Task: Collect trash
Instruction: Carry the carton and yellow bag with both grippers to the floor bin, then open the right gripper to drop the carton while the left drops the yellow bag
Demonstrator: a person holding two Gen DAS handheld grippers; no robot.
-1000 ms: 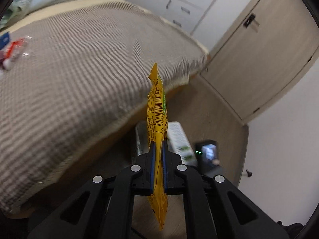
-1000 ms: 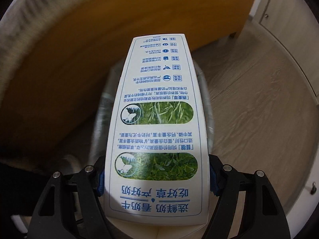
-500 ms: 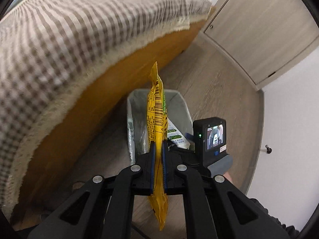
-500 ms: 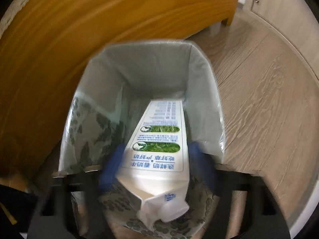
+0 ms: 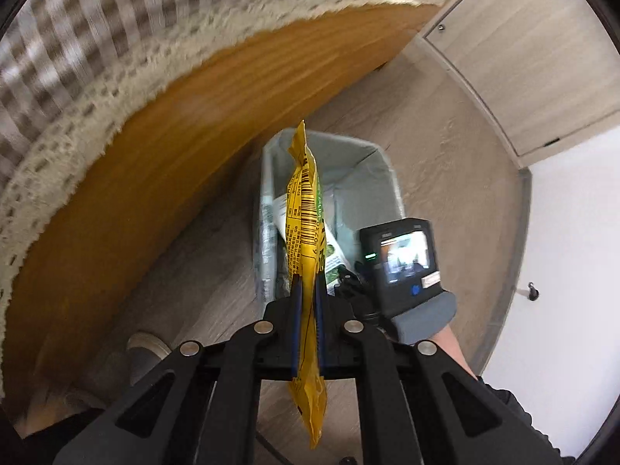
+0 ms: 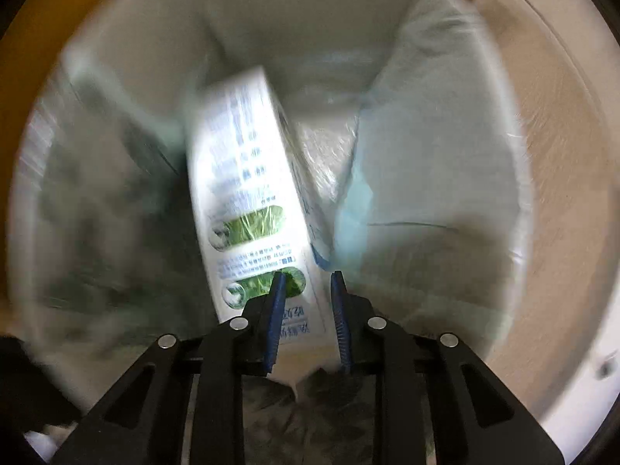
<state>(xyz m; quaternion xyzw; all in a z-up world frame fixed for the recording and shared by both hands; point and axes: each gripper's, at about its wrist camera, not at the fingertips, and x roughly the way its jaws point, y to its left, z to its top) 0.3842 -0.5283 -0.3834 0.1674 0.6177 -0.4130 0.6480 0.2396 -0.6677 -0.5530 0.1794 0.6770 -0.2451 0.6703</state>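
My left gripper [image 5: 306,283] is shut on a yellow snack wrapper [image 5: 304,209] and holds it upright above the near rim of a lined trash bin [image 5: 383,178]. A white and green milk carton [image 5: 279,207] lies inside the bin. In the right wrist view the carton [image 6: 248,201] lies loose in the bin liner [image 6: 426,178], blurred by motion. My right gripper [image 6: 308,283] is just above it, its jaws narrowed but with a gap between them, holding nothing. The right gripper's body [image 5: 403,267] shows in the left wrist view, at the bin's near right corner.
The bin stands on a wood floor [image 5: 445,124] beside the bed's orange wooden frame [image 5: 174,135]. A checked bedspread [image 5: 97,38] hangs over the frame. A cabinet door [image 5: 523,58] is at the far right. A slipper [image 5: 147,348] is by the bed.
The right gripper let go of the milk carton, which dropped into the bin, and its jaws then narrowed. The left gripper moved down from the bed toward the bin, still holding the wrapper.
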